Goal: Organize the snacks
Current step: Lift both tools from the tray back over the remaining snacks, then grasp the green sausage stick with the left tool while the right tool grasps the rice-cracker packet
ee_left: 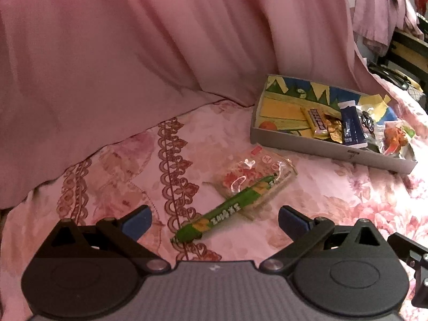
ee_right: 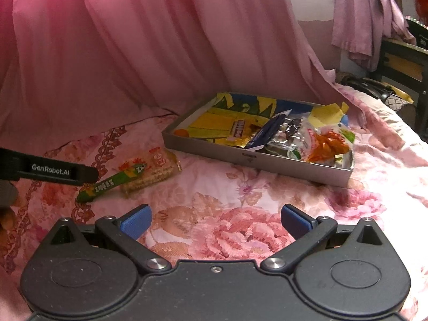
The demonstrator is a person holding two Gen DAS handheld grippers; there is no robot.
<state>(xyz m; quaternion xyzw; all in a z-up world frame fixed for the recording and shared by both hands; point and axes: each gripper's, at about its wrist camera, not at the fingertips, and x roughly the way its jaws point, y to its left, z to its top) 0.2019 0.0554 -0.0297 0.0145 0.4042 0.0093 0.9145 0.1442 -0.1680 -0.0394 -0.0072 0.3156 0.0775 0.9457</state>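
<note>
Left tool (ee_left: 215, 220): fingers apart, empty, over the green stick snack (ee_left: 223, 212) lying across the clear cracker pack (ee_left: 254, 176) on the bed (ee_left: 334, 200) | right tool (ee_right: 216, 220): apart, empty | I'd straddle the stick mid-length, pinch lightly, lift clear of the pack, carry to the grey tray (ee_left: 331, 151).

Home bedroom: floral bedspread (ee_right: 240, 214), pink draped curtain (ee_right: 160, 53).
</note>
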